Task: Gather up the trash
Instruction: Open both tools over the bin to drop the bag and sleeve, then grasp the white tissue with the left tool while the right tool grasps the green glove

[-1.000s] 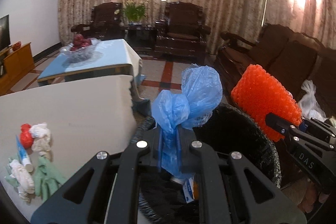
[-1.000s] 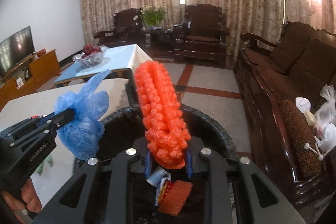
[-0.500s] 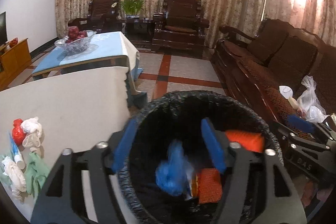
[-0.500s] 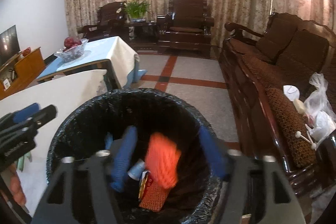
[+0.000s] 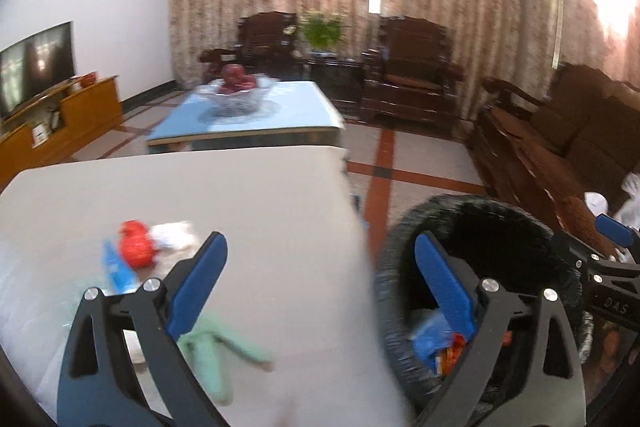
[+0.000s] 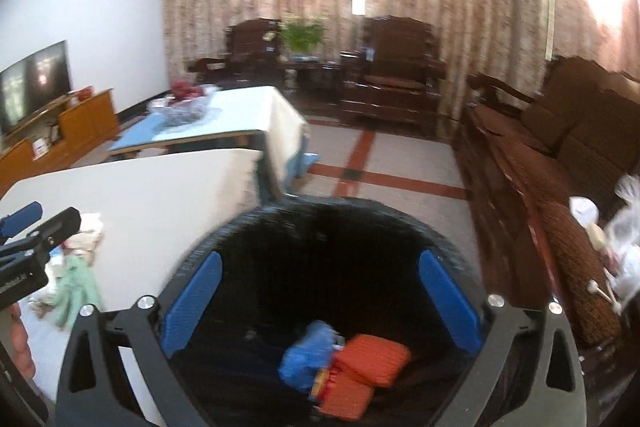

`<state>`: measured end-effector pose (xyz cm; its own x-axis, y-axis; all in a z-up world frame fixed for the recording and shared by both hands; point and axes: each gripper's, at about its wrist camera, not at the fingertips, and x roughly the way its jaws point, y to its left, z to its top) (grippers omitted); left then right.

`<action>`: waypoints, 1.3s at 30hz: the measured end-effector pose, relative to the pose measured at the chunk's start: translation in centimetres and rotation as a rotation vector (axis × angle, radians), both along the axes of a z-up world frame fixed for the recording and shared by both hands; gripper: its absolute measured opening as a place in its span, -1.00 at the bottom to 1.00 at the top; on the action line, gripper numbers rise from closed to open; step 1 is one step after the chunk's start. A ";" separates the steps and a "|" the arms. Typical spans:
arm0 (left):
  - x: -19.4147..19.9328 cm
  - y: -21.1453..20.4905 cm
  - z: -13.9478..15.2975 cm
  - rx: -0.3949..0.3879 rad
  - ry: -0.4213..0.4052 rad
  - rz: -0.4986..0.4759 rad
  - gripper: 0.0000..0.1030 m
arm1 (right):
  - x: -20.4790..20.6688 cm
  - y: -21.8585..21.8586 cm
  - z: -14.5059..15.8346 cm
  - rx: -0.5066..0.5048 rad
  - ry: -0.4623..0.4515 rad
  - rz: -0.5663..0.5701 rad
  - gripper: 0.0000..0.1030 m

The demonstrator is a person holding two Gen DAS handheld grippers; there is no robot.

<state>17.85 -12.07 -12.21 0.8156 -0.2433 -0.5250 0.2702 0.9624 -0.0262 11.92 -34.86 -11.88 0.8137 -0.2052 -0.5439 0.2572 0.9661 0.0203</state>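
Note:
My left gripper is open and empty, above the right edge of the white table. On the table lie a red wad, white crumpled tissue, a blue wrapper and a green glove. My right gripper is open and empty over the black trash bin. Inside the bin lie a blue plastic bag and orange foam netting. The bin also shows in the left wrist view, right of the table.
A blue-topped coffee table holds a glass fruit bowl. A dark wooden sofa runs along the right, with white bags on it. Armchairs and a TV stand stand further off.
Both grippers opened and dropped the blue bag and the orange netting into the bin. The left gripper has since swung left over the table.

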 end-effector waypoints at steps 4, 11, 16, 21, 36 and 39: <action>-0.5 4.8 0.3 0.018 -0.010 0.092 0.79 | 1.3 4.1 0.4 0.011 -0.013 0.102 0.89; -1.1 13.4 0.0 0.043 0.003 0.273 0.79 | 3.8 10.9 0.3 0.041 -0.023 0.249 0.89; -1.4 18.5 -0.8 0.057 0.015 0.379 0.79 | 5.7 15.5 -0.8 0.067 -0.022 0.336 0.89; -1.5 21.5 -2.3 0.056 0.043 0.433 0.79 | 7.3 19.4 -2.6 0.078 -0.009 0.398 0.87; -0.6 24.1 -5.4 0.040 0.108 0.459 0.79 | 12.3 25.8 -8.6 0.054 0.159 0.539 0.46; -0.3 24.3 -5.8 0.039 0.115 0.463 0.79 | 12.6 26.4 -9.6 0.047 0.191 0.564 0.31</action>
<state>17.55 12.24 -18.01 0.7695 0.1543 -0.6198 -0.1902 0.9817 0.0081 24.56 -8.45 -21.44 0.6769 0.2581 -0.6894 -0.2918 0.9539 0.0705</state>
